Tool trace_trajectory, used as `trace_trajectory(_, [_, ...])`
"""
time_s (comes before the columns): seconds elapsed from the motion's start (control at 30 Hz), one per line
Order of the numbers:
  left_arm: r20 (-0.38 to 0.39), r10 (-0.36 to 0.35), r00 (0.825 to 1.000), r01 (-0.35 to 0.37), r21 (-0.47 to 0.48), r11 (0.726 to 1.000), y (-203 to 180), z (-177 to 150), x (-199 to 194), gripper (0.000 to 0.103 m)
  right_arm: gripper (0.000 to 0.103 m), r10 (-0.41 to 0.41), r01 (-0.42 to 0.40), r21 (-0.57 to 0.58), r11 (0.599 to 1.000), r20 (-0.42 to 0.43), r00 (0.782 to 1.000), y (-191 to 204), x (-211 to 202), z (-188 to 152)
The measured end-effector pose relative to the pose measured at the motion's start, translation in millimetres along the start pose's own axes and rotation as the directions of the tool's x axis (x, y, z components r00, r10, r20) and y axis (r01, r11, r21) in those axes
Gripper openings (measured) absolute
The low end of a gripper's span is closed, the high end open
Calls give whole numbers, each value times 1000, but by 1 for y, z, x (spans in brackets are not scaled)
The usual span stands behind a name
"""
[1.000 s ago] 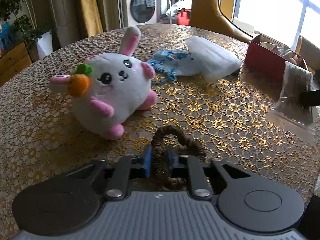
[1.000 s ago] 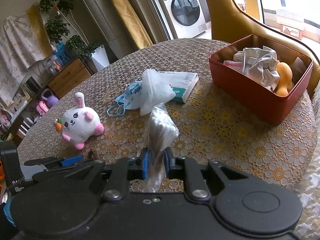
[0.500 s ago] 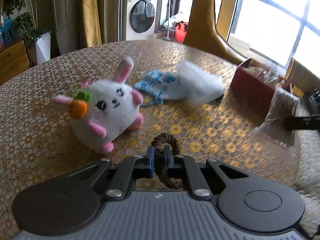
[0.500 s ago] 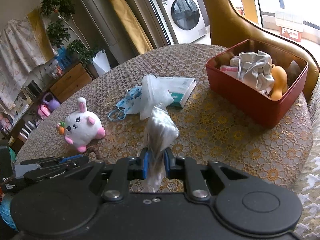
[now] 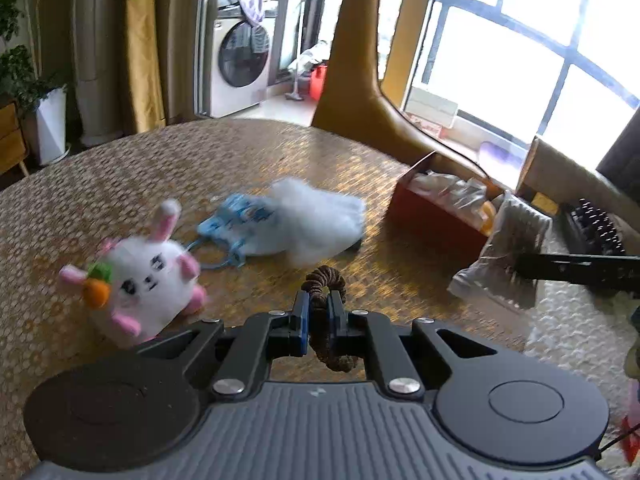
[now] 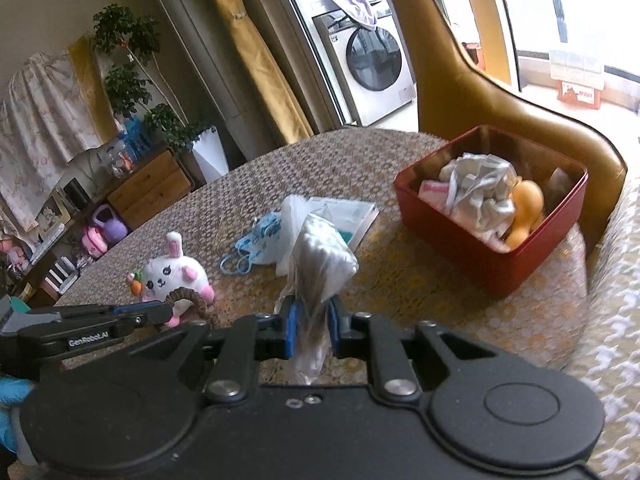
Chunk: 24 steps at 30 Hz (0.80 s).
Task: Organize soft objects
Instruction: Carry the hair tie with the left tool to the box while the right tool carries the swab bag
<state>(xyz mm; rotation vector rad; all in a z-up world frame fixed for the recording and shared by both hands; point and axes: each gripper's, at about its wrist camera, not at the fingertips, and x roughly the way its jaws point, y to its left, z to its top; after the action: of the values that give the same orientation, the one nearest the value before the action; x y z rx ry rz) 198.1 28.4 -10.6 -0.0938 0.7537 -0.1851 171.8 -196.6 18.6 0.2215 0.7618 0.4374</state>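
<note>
You're working in strong daylight that comes from the window beyond the table's far right edge; its panes are blown out to white in the left wrist view. Both fisheye views bend straight lines hard toward their borders. In the left wrist view you'll find the plush rabbit and the white bag smeared by motion blur, and the tablecloth pattern softened. The right wrist view is sharper, though the red box blurs slightly.
</note>
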Motion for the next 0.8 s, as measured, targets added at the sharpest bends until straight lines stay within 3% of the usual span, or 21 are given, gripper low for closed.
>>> trace_trajectory(0.33, [31, -62, 998, 60, 63, 996, -47, 37, 15, 9, 15, -44, 45, -13, 999, 59, 997, -29, -18, 25])
trace_trajectory(0.8, [43, -119, 992, 112, 151, 982, -117, 89, 68, 9, 15, -148, 145, 39, 989, 106, 983, -94, -12, 65])
